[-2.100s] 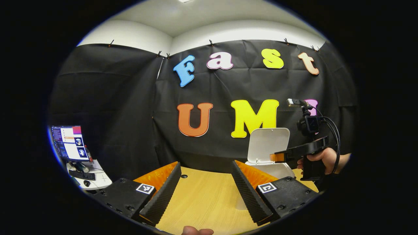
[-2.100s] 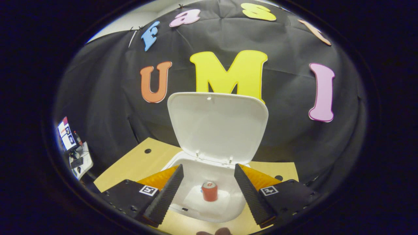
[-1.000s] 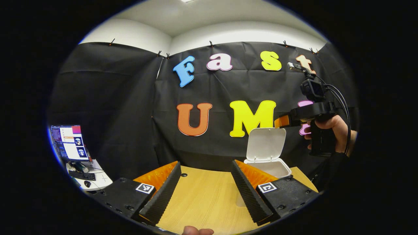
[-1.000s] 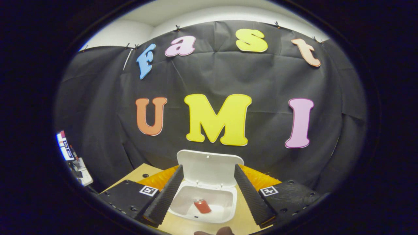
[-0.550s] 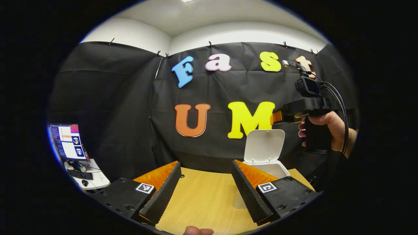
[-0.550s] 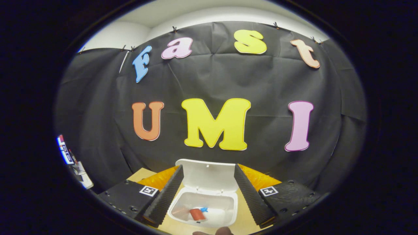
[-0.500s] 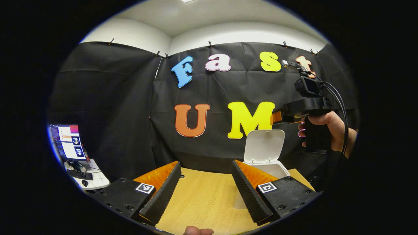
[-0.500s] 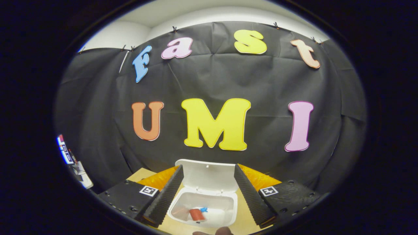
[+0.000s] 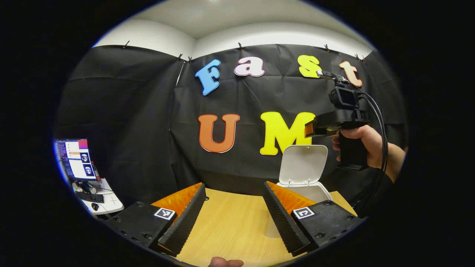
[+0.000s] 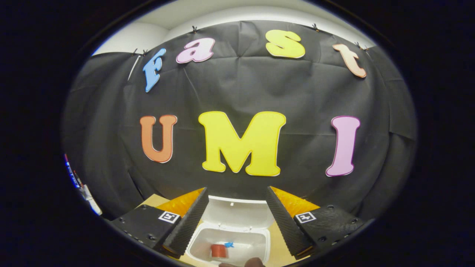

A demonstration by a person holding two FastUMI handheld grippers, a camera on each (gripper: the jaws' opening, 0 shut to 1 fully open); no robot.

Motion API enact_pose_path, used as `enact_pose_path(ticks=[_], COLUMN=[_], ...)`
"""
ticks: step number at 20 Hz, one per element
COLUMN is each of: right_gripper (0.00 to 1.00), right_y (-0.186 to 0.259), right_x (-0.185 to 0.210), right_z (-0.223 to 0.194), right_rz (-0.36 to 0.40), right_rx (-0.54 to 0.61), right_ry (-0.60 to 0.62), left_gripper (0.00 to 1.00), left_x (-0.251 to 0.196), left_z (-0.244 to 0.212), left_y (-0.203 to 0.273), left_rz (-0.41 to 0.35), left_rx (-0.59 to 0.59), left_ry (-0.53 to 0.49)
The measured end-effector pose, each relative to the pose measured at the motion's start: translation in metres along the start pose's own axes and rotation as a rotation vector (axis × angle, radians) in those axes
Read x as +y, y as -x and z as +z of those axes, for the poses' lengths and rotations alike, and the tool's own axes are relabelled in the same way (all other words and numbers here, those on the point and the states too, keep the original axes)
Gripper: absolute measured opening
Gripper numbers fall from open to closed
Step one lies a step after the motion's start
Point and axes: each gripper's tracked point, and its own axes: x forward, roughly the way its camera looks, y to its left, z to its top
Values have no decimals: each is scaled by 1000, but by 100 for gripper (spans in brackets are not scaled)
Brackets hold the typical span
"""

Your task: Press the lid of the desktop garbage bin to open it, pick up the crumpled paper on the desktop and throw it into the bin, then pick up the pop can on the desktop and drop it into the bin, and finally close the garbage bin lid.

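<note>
Left tongs (image 9: 234, 218) open over table (image 9: 230, 226); bin lid (image 9: 302, 165) upright.

The left gripper (image 9: 234, 213) has two wedge-shaped fingers with ribbed inner faces, each on a black block studded with screws and bearing a square black-and-white marker. The right gripper (image 10: 235, 218) is built alike. Seen from the left gripper view, it has a black pistol handle, a small camera above and black cables looping behind it, with a dark sleeve (image 9: 374, 193) below.

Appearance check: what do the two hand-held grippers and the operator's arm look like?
Each hand-held gripper has wedge-shaped ribbed fingers on black blocks bearing square black-and-white markers. The right one has a black pistol handle, top-mounted camera and looping black cables. A dark sleeve covers the forearm.
</note>
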Motion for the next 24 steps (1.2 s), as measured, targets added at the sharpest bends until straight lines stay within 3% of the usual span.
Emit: enact_pose_path(ticks=[14, 24], right_gripper=[97, 96], right_y=[-49, -16], right_x=[-5, -4], right_z=[-22, -38], right_rz=[-26, -17], right_rx=[69, 112], right_ry=[-33, -48], left_gripper=[99, 99], left_x=[-6, -14], left_z=[-4, 3], left_y=[-13, 3], left_rz=[34, 0], left_rx=[23, 5], left_ry=[-14, -18])
